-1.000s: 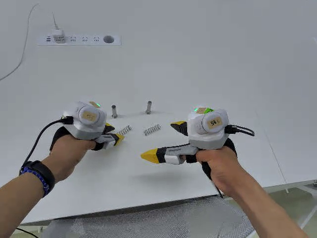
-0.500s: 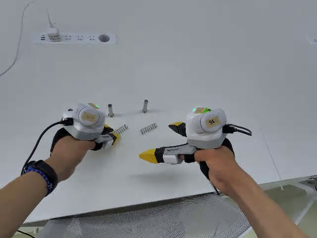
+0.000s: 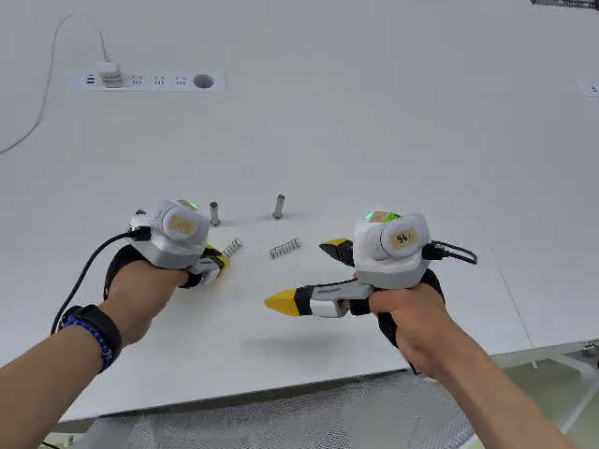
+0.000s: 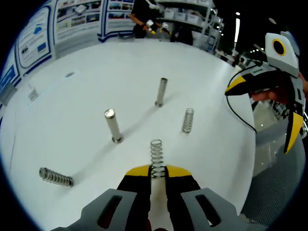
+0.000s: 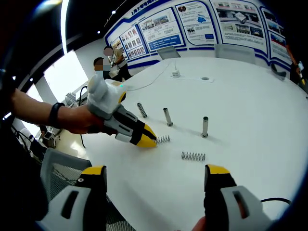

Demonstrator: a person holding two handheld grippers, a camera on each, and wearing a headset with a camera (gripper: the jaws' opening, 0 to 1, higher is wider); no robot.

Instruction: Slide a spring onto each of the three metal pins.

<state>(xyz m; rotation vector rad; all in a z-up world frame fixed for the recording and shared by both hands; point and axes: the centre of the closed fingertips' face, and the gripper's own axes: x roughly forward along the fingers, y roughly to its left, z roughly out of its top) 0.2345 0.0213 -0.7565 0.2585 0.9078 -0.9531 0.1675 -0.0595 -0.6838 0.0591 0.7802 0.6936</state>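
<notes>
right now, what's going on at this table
A person works at a white table with a gripper in each hand. The left gripper is shut on the end of a held spring, which points toward the nearer pin and the farther pin. Both pins stand upright and bare. The right gripper hangs open above the table, holding nothing. A loose spring lies near the pins, and a side spring lies further off.

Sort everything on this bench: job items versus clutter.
Job: near upright steel pin; far upright steel pin; coiled wire spring gripped by left hand-held gripper; loose coiled spring; third coiled spring.
Lying about: white power strip; plugged-in white charger.
</notes>
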